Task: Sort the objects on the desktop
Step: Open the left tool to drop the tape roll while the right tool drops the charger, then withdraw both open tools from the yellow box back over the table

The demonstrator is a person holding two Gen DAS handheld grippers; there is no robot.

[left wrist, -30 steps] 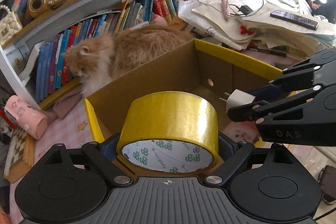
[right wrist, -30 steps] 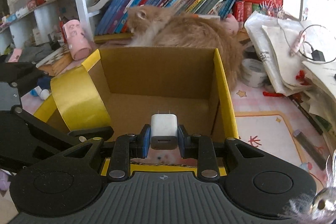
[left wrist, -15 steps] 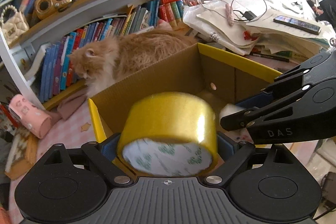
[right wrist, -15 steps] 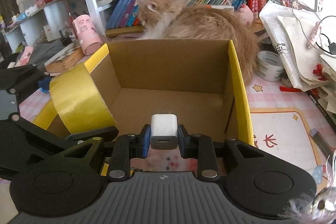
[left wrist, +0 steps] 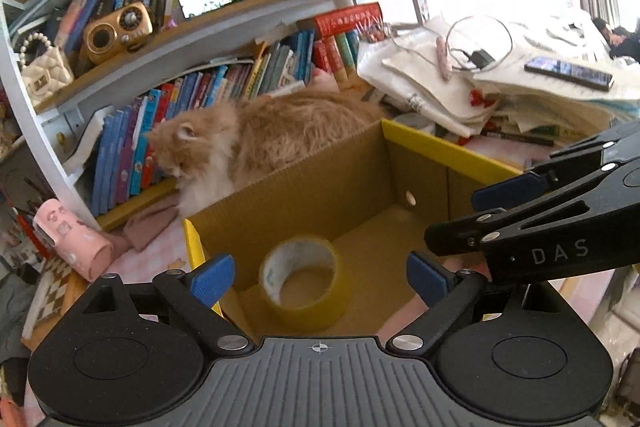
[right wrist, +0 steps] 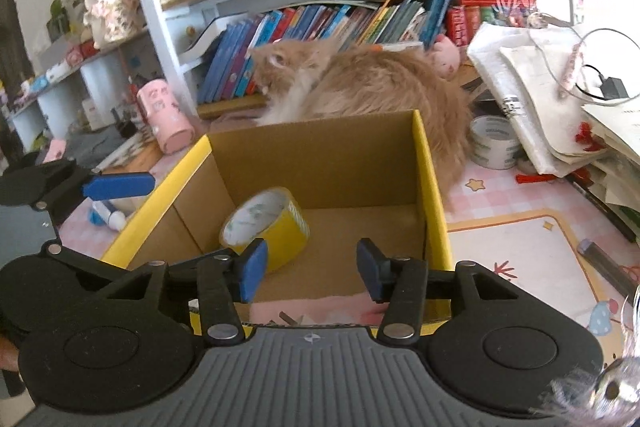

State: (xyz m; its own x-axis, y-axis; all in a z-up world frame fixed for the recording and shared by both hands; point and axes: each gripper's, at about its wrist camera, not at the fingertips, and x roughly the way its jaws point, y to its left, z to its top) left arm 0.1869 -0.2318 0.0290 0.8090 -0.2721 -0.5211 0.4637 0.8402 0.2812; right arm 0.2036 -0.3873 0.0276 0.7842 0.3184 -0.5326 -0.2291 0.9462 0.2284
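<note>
On my counter (right wrist: 500, 227): cardboard box (right wrist: 320, 163), cat (right wrist: 360, 87), white tape roll (right wrist: 494, 143), pink cylinder (right wrist: 166, 117), paper stack (right wrist: 540, 99).

— How is your left hand-held gripper (left wrist: 320, 277) set?

— I hold it level, pointing forward, with its jaws spread wide. The blue pads (left wrist: 212, 277) face each other across a broad gap, and nothing sits between them.

— And the right one?

— My right hand-held gripper (right wrist: 312, 271) also stands parted, its blue fingertips (right wrist: 252, 269) well apart with nothing between them. In the left wrist view it reaches in from the right edge, black fingers angled to the left, just beside the left one's right finger. In the right wrist view the left one's blue pad shows at the left edge.
</note>
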